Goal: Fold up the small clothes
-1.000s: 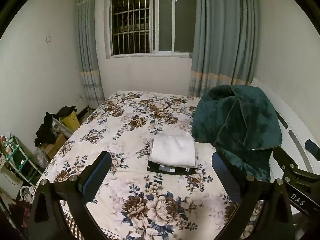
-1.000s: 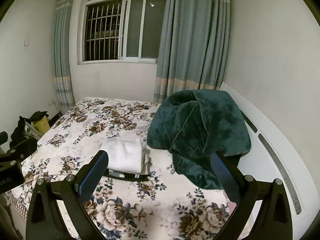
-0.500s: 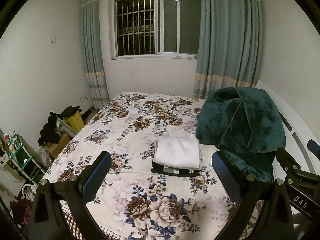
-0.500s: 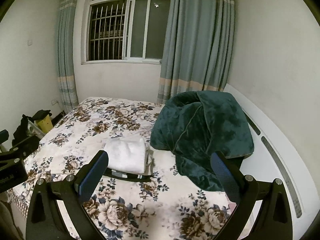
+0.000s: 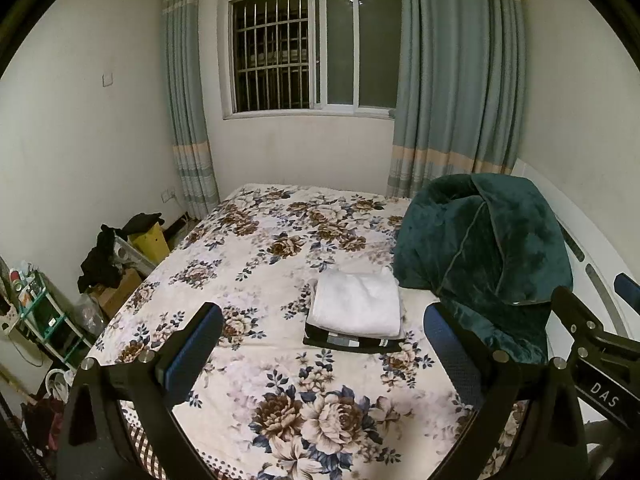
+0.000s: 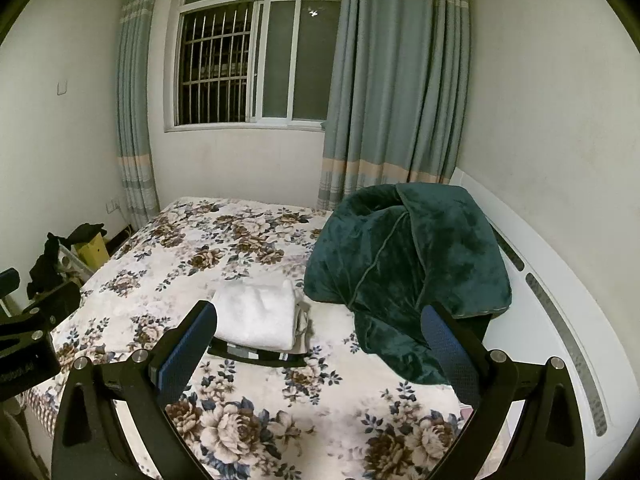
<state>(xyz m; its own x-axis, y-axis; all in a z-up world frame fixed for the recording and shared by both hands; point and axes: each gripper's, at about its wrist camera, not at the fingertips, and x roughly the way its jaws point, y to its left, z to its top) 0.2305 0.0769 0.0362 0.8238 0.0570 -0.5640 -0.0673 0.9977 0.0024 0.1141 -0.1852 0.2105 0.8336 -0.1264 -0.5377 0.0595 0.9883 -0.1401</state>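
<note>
A folded white garment (image 5: 356,309) lies on top of a folded black striped garment (image 5: 352,342) in a small stack on the floral bed (image 5: 280,248). The stack also shows in the right wrist view (image 6: 256,316). My left gripper (image 5: 324,348) is open and empty, held above the near part of the bed, short of the stack. My right gripper (image 6: 320,344) is open and empty, also back from the stack. The right gripper's body (image 5: 600,356) shows at the right edge of the left wrist view.
A dark green plush blanket (image 5: 484,256) is heaped on the bed right of the stack, against the white headboard (image 6: 560,300). Boxes and dark clothes (image 5: 116,252) and a small shelf (image 5: 40,316) stand on the floor to the left. A curtained window (image 5: 312,48) is behind.
Both grippers have pulled back and tilted up a little, so the stack sits slightly farther and more of the room shows. The stack has not moved.
</note>
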